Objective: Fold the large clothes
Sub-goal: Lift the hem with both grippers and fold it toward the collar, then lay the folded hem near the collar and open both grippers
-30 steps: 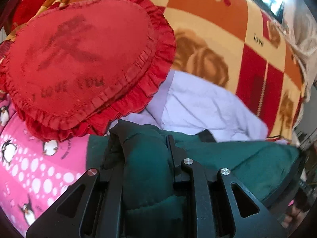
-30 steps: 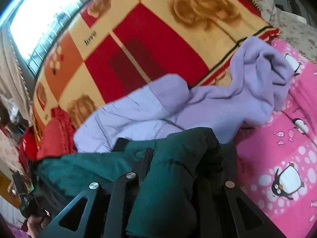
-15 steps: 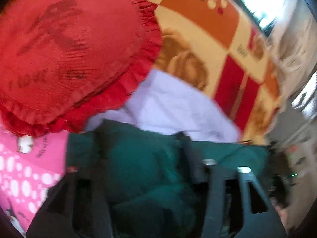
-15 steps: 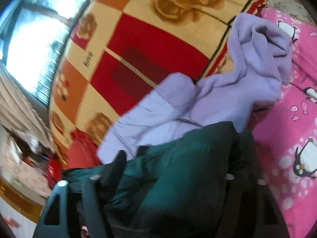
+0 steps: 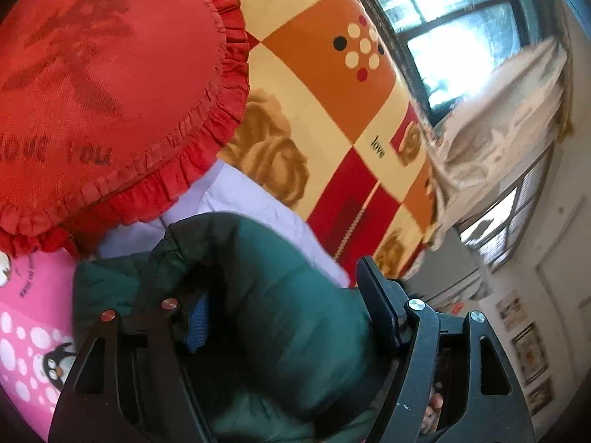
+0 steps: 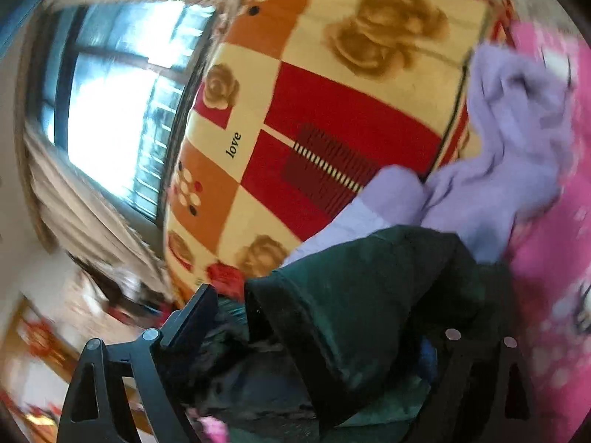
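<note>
Jaws of both grippers opening, spread wide, a dark green padded quilted jacket (image 5: 280,317) bunched between each pair.

Left gripper (image 5: 280,306): black fingers set apart, green fabric filling the gap; whether the pads press it cannot be told. Right gripper (image 6: 321,317): left finger stands clear of the jacket (image 6: 369,295), right finger hidden behind the fabric. The jacket lies on a pink penguin-print bedsheet (image 5: 33,332), its far edge over a pale lilac fleece garment (image 6: 517,155) spread crumpled behind it. A red heart-shaped frilled cushion (image 5: 110,85) with dark lettering rests beside and partly over the lilac garment. Beyond, a red, orange and cream checked blanket (image 6: 332,110) printed with roses and "love". Window (image 5: 454,26) and pale curtain (image 5: 498,110) in the background.
</note>
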`<state>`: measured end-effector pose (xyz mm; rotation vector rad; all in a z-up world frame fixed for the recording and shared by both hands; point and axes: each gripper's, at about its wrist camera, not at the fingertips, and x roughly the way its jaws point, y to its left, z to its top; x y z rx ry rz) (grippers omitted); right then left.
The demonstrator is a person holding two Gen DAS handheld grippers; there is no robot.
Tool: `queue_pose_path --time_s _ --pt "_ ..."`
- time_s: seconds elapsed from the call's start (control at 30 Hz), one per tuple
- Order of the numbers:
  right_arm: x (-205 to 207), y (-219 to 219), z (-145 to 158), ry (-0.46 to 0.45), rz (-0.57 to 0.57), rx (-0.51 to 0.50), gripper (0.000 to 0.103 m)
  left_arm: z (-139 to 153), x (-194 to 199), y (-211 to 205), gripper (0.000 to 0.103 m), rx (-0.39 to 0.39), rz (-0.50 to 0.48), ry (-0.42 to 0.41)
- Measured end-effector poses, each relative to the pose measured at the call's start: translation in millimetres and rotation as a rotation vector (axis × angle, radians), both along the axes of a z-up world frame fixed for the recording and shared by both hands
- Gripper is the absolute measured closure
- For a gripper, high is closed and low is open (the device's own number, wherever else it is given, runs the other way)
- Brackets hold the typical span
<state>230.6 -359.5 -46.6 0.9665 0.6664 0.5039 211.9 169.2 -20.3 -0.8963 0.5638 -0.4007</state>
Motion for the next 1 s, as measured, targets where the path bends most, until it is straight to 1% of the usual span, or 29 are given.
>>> queue_pose_path --time_s 0.07,0.13,0.2,0.3,0.37,0.43,0.47,0.5,0.53,0.57,0.6,0.63,0.67,0.7,0.73,0.77,0.8,0.83,0.87,0.93,1.0 --pt "0 -2 -2 0.013 0.000 0.012 0.013 1 -4 8 0.032 -0.012 0.028 -0.005" --pt "-2 -2 4 -0.006 -0.004 -0.009 0.013 3 -9 15 0.032 0.005 0.081 -0.023" --pt "-4 -2 9 -0.026 -0.003 -0.026 0.013 5 -15 21 0.030 0.023 0.132 -0.039" --pt "-7 1 16 -0.060 -0.016 -0.071 0.013 6 -16 22 0.030 0.032 0.152 -0.039" --pt "-6 6 19 -0.060 -0.025 -0.124 0.013 9 -15 18 0.030 0.065 0.162 -0.044" --pt "-3 17 26 -0.067 -0.027 -0.242 0.013 17 -12 9 0.029 0.134 0.183 -0.050" --pt "3 30 34 -0.073 -0.009 -0.371 0.013 23 -7 1 0.029 0.207 0.195 -0.046" --pt "8 42 39 -0.069 -0.004 -0.494 0.013 29 0 -11 0.029 0.300 0.205 -0.031" --pt "16 62 43 -0.059 -0.004 -0.664 0.013 35 8 -24 0.029 0.405 0.216 -0.012" --pt "21 75 42 -0.057 0.007 -0.759 0.013 38 18 -37 0.029 0.514 0.222 0.009" --pt "29 91 38 -0.050 0.039 -0.836 0.013 36 27 -51 0.029 0.632 0.233 0.032" --pt "38 102 31 -0.032 0.073 -0.876 0.013 32 34 -59 0.029 0.717 0.240 0.054" --pt "46 110 24 -0.006 0.100 -0.909 0.013 22 42 -68 0.029 0.805 0.247 0.094" --pt "54 117 16 0.022 0.121 -0.948 0.013 9 52 -75 0.029 0.881 0.238 0.155" --pt "64 124 3 0.073 0.151 -1.009 0.013 -7 62 -80 0.029 0.934 0.210 0.221" --pt "71 126 -11 0.124 0.181 -1.050 0.012 -17 67 -82 0.029 0.959 0.185 0.259" --pt "75 126 -23 0.163 0.208 -1.069 0.008 -32 71 -83 0.029 0.977 0.155 0.302" --pt "79 123 -35 0.187 0.230 -1.057 0.002 -43 72 -81 0.029 0.953 0.142 0.319" --pt "80 119 -40 0.191 0.232 -1.039 0.000 -49 71 -77 0.028 0.918 0.150 0.323" --pt "86 107 -51 0.215 0.231 -0.986 0.000 -57 67 -69 0.023 0.863 0.177 0.340" --pt "91 99 -62 0.230 0.242 -0.949 0.000 -67 69 -63 0.022 0.814 0.170 0.364"
